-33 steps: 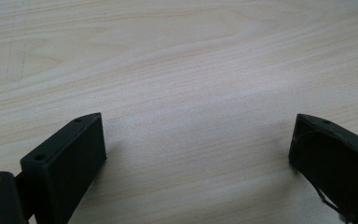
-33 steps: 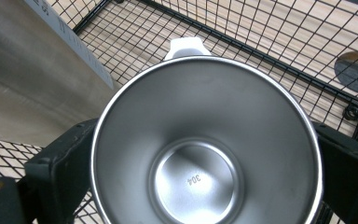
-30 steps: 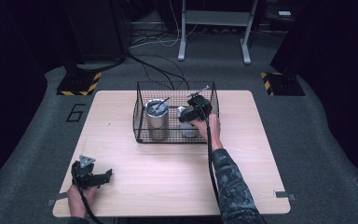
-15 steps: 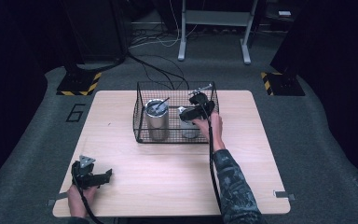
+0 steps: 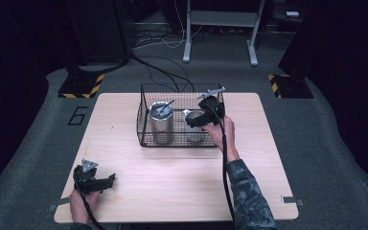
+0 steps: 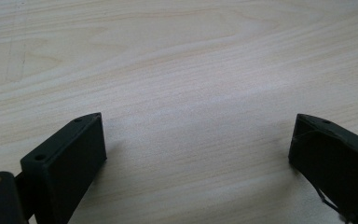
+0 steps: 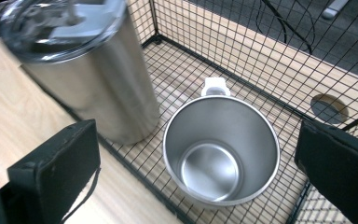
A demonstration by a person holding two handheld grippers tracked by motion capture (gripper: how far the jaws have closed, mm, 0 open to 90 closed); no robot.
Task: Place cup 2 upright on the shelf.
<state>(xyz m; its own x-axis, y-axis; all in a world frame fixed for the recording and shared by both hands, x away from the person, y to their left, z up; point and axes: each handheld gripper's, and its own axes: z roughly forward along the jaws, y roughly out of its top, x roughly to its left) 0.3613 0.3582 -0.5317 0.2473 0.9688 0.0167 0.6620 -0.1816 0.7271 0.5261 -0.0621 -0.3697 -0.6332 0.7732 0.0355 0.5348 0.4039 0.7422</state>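
Very little has moved over the last second. Your right gripper (image 5: 197,118) is still hanging over the right half of the wire basket (image 5: 142,125), at most a touch nearer the basket's front wall than it was. Your left gripper (image 5: 100,181) has stayed well in front of the basket, near its left front corner, resting on the table (image 5: 182,182).

The open steel cup (image 7: 221,149) stands upright on the basket floor in the right half. Its small white tab points toward the basket's far wall. The lidded steel tumbler (image 7: 88,84) stands just beside it in the basket's left half; from the right gripper view they look close, and I cannot tell if they touch.

Your right tongs are spread wide, one jaw on each side of the cup's mouth and above it, holding nothing. Your left tongs are spread wide too, with bare wood between them.

Since there has been no descent and no closing, I judge that you have lined up on the cup and that the grasp itself is not yet begun. The next move likely calls for lowering into the basket until one jaw clears the rim. Mind the tumbler on one side and the basket's right wall on the other, since wide jaws leave little room there.
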